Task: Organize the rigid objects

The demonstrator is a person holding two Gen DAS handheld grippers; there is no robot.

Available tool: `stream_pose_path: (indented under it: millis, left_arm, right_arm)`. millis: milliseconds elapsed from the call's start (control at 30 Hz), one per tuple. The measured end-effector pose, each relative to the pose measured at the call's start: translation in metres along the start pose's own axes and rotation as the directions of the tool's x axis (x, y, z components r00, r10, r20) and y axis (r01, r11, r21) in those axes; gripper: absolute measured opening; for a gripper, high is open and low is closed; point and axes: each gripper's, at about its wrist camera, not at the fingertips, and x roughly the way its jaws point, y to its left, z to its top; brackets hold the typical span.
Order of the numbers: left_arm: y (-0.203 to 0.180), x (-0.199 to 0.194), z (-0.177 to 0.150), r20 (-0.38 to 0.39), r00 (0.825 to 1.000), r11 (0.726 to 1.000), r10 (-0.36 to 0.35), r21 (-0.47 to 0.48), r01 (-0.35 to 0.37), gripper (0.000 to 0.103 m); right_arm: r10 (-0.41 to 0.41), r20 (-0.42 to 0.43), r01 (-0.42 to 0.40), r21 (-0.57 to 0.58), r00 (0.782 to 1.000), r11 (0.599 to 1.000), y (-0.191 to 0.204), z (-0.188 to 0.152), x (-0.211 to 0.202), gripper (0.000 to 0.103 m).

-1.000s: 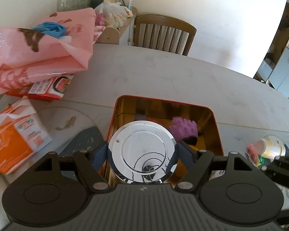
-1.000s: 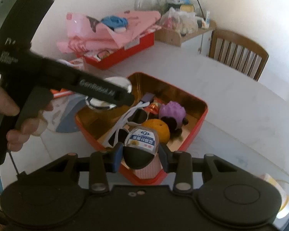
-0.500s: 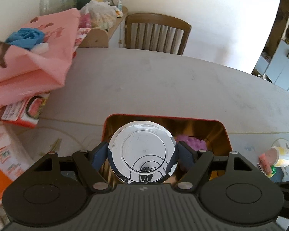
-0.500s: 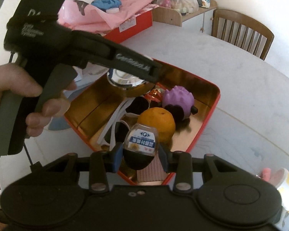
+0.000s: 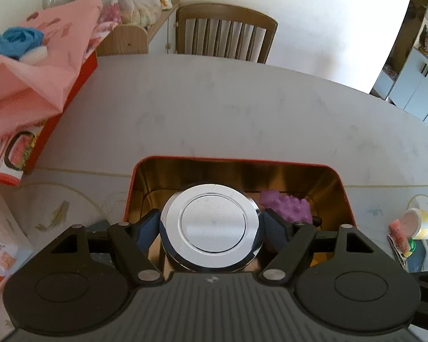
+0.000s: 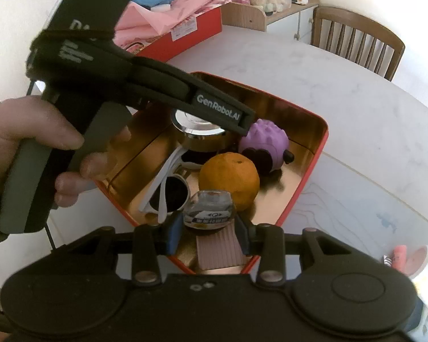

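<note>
Marbled white tabletop (image 5: 214,119) carries a red tin (image 6: 323,131) with a glossy gold inside at frame centre. Left gripper (image 5: 211,228) fingers clamp a round chrome disc (image 5: 211,225), flat face toward the camera, above it. Right gripper (image 6: 208,228) fingers pinch a small rounded bottle (image 6: 209,208) over its lower corner, beside a dimpled orange (image 6: 228,179).

So inside my tin (image 6: 308,176) the orange (image 6: 228,176) sits mid-tin, spiky ball (image 6: 264,142) behind it, sunglasses (image 6: 171,191) to its left, ribbed block (image 6: 218,252) at the tin's near corner.

A home dining room: wooden chair (image 5: 226,32), marble table (image 5: 214,108), cluttered shelf (image 5: 134,28).
</note>
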Motion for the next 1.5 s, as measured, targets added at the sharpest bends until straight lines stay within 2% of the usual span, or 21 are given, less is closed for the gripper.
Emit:
stream_pose_path:
  millis: [400,533,700,967,1267,1333,1500]
  left_arm:
    - [0.005,-0.003,-0.003,-0.003,1.000,1.000,-0.011,-0.027,0.011,0.078]
    - [0.006,-0.006,-0.004,-0.002,1.000,1.000,-0.013,-0.025,0.013,0.077]
    - [0.007,-0.016,-0.007,0.014,1.000,1.000,-0.015,-0.023,0.016,0.077]
    - [0.004,-0.043,-0.016,0.047,0.999,0.999,-0.025,-0.028,0.026,0.077]
    - [-0.013,-0.084,-0.029,0.109,0.992,0.998,-0.069,-0.007,0.070,0.081]
    - [-0.018,-0.093,-0.032,0.120,0.989,0.997,-0.083,0.001,0.083,0.081]
    - [-0.033,-0.116,-0.041,0.151,0.982,0.994,-0.111,0.013,0.110,0.081]
  right_arm:
    - [0.008,0.034,-0.009,0.032,0.999,0.999,-0.005,-0.001,-0.014,0.043]
    - [0.005,0.059,-0.008,0.044,0.998,0.999,-0.006,-0.004,-0.024,0.049]
    - [0.001,0.083,-0.005,0.059,0.997,0.998,-0.006,-0.007,-0.036,0.052]
    - [-0.004,0.140,-0.008,0.084,0.990,0.996,-0.008,-0.013,-0.066,0.057]
    - [-0.018,0.203,-0.013,0.150,0.979,0.989,-0.019,-0.024,-0.100,0.064]
    - [-0.026,0.218,-0.012,0.169,0.975,0.986,-0.023,-0.027,-0.108,0.073]
    - [-0.052,0.267,-0.004,0.206,0.962,0.979,-0.035,-0.040,-0.131,0.085]
